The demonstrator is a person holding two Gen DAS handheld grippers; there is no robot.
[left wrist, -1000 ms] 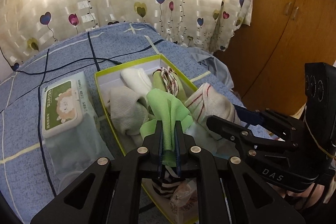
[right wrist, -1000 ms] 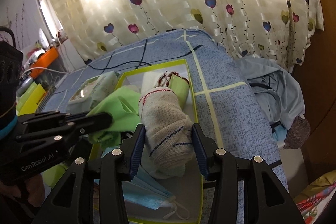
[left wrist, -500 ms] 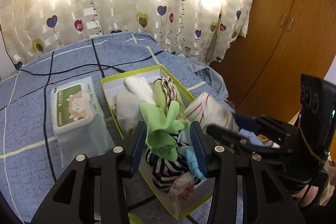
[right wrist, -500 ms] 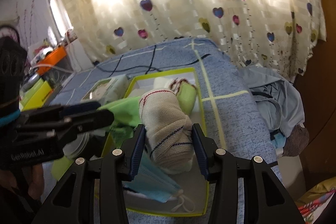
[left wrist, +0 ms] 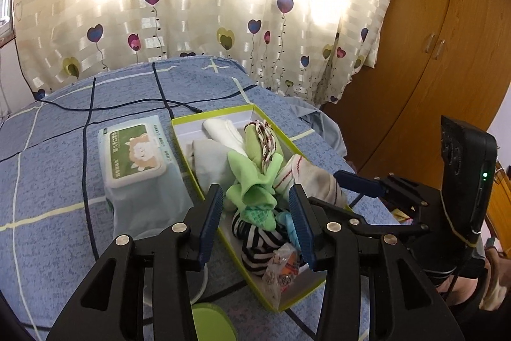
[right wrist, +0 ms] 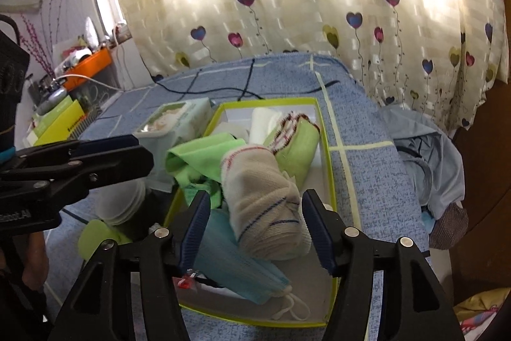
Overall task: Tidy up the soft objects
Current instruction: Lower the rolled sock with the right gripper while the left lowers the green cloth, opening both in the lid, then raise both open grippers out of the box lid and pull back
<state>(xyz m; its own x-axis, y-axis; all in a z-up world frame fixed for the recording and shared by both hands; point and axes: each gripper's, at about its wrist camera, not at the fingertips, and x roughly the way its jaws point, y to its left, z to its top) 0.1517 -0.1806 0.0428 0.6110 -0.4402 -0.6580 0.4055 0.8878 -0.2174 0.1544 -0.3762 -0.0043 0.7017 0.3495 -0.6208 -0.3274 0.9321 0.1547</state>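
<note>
Socks fill the green box (right wrist: 329, 149) on the bed. Left gripper (left wrist: 257, 221) is apart over the green sock (left wrist: 252, 181). Right gripper (right wrist: 255, 224) is opening around the beige sock (right wrist: 265, 200), probably loose now. Lift both away slowly, snagging nothing.

Black left gripper (left wrist: 255, 222) and right gripper (right wrist: 255, 229) carry ribbed blue pads (left wrist: 210, 222) (silver screws).

Lime-rimmed box (right wrist: 330, 168), green cloth (left wrist: 252, 181), cream striped sock (right wrist: 268, 206), blue checked bedspread (left wrist: 57, 181).
</note>
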